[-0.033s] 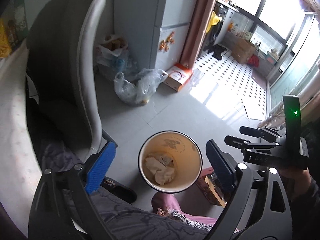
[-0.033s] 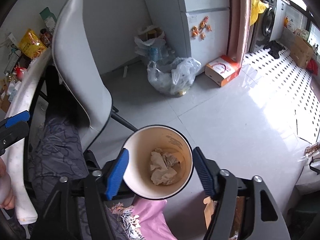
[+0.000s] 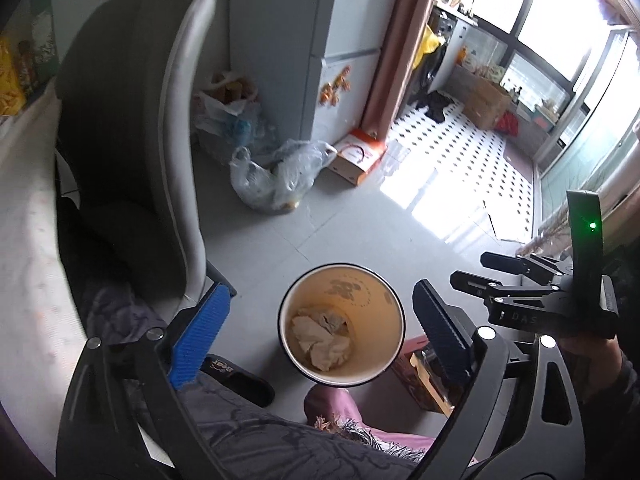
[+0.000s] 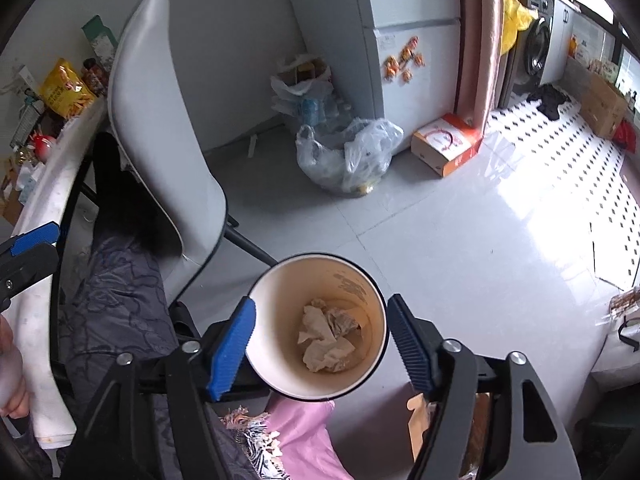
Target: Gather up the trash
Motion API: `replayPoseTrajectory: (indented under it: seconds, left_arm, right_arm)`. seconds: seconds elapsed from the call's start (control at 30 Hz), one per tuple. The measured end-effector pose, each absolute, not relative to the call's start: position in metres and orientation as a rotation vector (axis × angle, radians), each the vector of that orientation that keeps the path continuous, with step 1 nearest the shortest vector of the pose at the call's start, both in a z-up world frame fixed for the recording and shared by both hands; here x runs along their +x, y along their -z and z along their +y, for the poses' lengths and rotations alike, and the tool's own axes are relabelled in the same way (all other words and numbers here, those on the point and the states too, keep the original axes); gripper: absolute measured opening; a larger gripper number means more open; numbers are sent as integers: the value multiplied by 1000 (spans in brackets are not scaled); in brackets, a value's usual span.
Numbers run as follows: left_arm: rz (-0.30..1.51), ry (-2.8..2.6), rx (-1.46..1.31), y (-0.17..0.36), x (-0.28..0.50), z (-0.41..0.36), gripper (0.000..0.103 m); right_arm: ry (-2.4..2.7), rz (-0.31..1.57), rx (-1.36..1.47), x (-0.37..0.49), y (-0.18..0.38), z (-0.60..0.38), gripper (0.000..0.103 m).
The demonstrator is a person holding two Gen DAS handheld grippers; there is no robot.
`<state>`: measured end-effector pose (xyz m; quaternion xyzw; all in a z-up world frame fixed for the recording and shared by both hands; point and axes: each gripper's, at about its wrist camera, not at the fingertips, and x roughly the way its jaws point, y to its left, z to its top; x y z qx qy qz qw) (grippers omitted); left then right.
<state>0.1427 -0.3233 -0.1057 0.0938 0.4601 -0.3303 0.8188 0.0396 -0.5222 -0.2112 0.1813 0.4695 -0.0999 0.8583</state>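
A white paper cup (image 4: 318, 326) with crumpled tissue (image 4: 330, 338) at its bottom sits between the blue pads of my right gripper (image 4: 320, 340), which is shut on its sides and holds it above the floor. The same cup (image 3: 342, 326) shows in the left wrist view, between but apart from the pads of my left gripper (image 3: 320, 328), which is open and empty. My right gripper's body (image 3: 540, 296) shows at the right of that view.
A grey chair (image 4: 160, 128) stands at the left by a white table edge (image 4: 40, 280). Plastic bags (image 4: 348, 156) and an orange box (image 4: 446, 144) lie by the fridge (image 4: 408, 32). An open cardboard box (image 3: 424, 376) sits below the cup.
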Motion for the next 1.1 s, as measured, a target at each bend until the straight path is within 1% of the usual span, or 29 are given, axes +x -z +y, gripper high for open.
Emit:
replayPoseTrajectory:
  seconds: [0.13, 0.37, 0.43, 0.67, 0.97, 1.1]
  left_arm:
    - [950, 682, 164, 89, 142, -304, 94]
    - [887, 629, 85, 59, 142, -269, 97]
    - [854, 612, 55, 45, 141, -256, 97]
    - [759, 537, -16, 8, 130, -213, 97]
    - [637, 427, -68, -30, 98, -151, 97]
    - [610, 380, -92, -39, 88, -124, 97]
  right_arm:
    - [192, 950, 365, 39, 190, -513, 80]
    - [163, 873, 330, 32, 141, -494, 90]
    - [159, 837, 317, 28, 124, -488, 95]
    - [148, 718, 279, 21, 69, -460, 95]
    - [123, 620, 271, 19, 22, -419, 95]
    - [131, 590, 256, 17, 7, -397, 95]
